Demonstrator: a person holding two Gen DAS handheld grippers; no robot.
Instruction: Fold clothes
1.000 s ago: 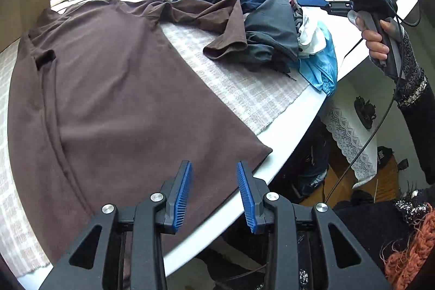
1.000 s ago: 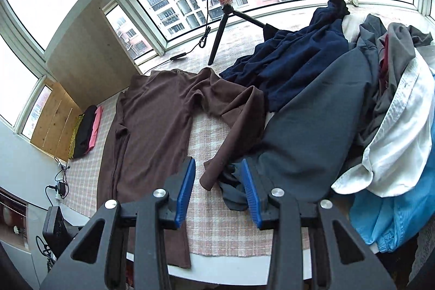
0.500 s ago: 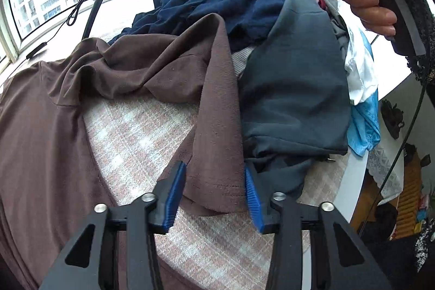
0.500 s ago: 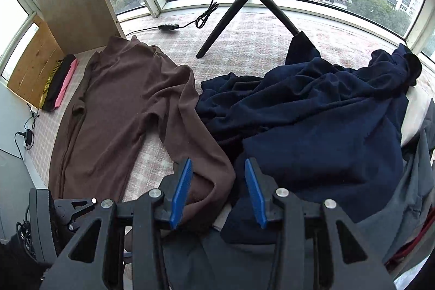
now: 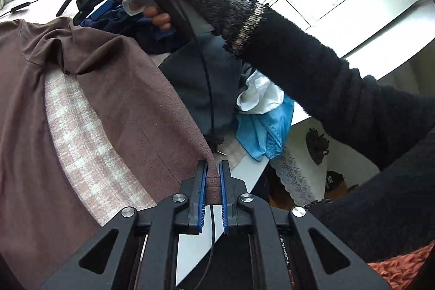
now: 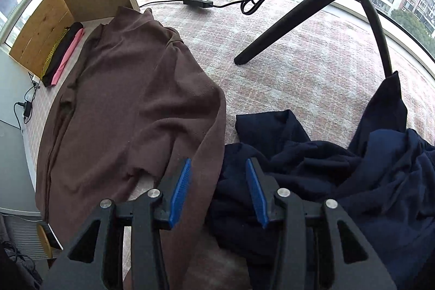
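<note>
1. Left wrist view: your left claw (image 5: 212, 178) is clamped on the cuff end of the brown top's sleeve (image 5: 152, 110), the cloth pinched between the blue pads. Gripping at the very end gives you control of the whole sleeve length, which suits carrying it across the body.

2. Same view: the brown top (image 5: 24, 127) lies spread on the checked cover (image 5: 81, 143) of the table, running from 9 o'clock down to 7 o'clock. At 12 to 3 o'clock sits the pile of other clothes (image 5: 195, 89), grey, white and blue, crowding the sleeve's outer edge.

3. Same view: your right hand (image 5: 160, 10) holds the right claw's handle at 11 o'clock, above the sleeve's shoulder end.

4. Right wrist view: your right claw (image 6: 218, 190) stands spread wide with nothing between its pads, poised over the sleeve where it meets the navy garment (image 6: 326, 181) at 4 o'clock. That placement looks meant to take the sleeve's upper part clear of the navy cloth.

5. Same view: the top's body lies flat from 9 to 11 o'clock; a tripod (image 6: 299, 18) stands at 1 o'clock, well apart.
</note>
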